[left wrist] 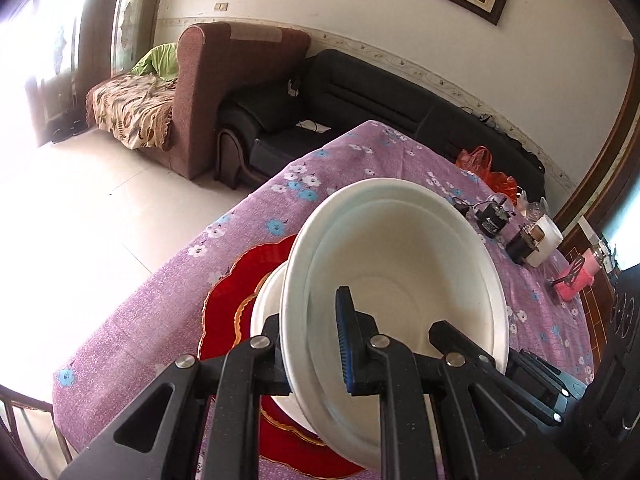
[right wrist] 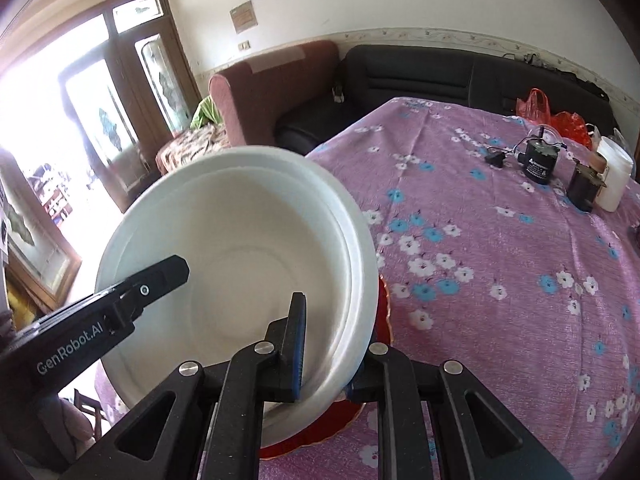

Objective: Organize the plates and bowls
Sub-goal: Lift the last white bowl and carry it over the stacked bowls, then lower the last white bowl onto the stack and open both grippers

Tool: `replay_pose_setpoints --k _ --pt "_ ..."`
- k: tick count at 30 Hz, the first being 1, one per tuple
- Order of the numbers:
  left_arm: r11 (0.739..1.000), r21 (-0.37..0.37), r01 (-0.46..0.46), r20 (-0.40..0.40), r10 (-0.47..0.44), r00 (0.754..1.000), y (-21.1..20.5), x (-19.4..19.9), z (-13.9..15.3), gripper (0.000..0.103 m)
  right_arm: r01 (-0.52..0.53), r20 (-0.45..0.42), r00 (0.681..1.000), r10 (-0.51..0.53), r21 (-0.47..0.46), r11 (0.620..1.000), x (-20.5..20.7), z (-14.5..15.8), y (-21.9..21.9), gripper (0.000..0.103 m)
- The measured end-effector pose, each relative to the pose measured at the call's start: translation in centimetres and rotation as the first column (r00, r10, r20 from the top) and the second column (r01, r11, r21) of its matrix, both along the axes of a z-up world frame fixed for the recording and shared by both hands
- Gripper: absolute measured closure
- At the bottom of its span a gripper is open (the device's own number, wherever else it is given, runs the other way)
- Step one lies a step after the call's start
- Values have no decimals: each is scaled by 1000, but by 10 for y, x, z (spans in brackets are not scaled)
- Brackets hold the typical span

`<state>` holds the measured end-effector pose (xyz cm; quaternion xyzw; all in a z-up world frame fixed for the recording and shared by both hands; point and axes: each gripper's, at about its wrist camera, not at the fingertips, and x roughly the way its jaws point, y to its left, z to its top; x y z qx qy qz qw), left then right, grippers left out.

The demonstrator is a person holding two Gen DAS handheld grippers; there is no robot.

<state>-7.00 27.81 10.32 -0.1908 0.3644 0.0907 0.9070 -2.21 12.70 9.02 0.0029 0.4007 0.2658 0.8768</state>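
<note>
A large white bowl is held above a red scalloped plate on the purple flowered tablecloth. My left gripper is shut on the bowl's left rim, one finger inside, one outside. My right gripper is shut on the same bowl at its right rim. A second white bowl sits below it on the red plate, mostly hidden. The red plate's edge shows under the bowl in the right wrist view. The left gripper's finger crosses the bowl there.
Small black motors, a white jar and a red plastic bag stand at the table's far right. A pink item lies near the right edge. A black sofa and a brown armchair stand beyond the table.
</note>
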Motion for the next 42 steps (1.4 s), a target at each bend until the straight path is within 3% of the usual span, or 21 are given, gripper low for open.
replay_pose_setpoints --k 12,15,18,20,28,30,32,37,42 --pt "1000 26 -14 -19 15 1000 0 6 -12 82 3 -23 1000 -3 -34 999 7 -14 6 87" --pt "999 32 -14 -15 14 1000 -2 5 -11 74 2 -12 1000 -2 -46 999 5 -14 10 87" --pt "1000 25 -11 -2 11 1000 -3 2 -8 60 -1 -9 1000 0 -53 999 7 -16 14 87" --pt "997 57 -47 25 46 999 -3 -5 -1 33 0 -3 1000 0 -69 998 6 -18 18 87" --pt "984 131 -121 113 107 988 -2 -23 24 22 1 9 1000 0 -79 997 8 -22 21 87" --pt "980 149 -129 119 112 987 -3 -24 26 21 4 4 1000 -4 -62 998 8 -22 19 83" --pt "980 156 -128 117 110 987 -3 -24 27 18 -2 0 1000 2 -34 999 6 -20 17 65" --pt "979 156 -128 107 112 988 -4 -25 27 18 3 66 998 -2 -23 1000 -5 -6 15 34" --pt "979 159 -130 98 116 988 -6 -25 26 17 14 125 992 -12 -16 1000 -14 10 7 31"
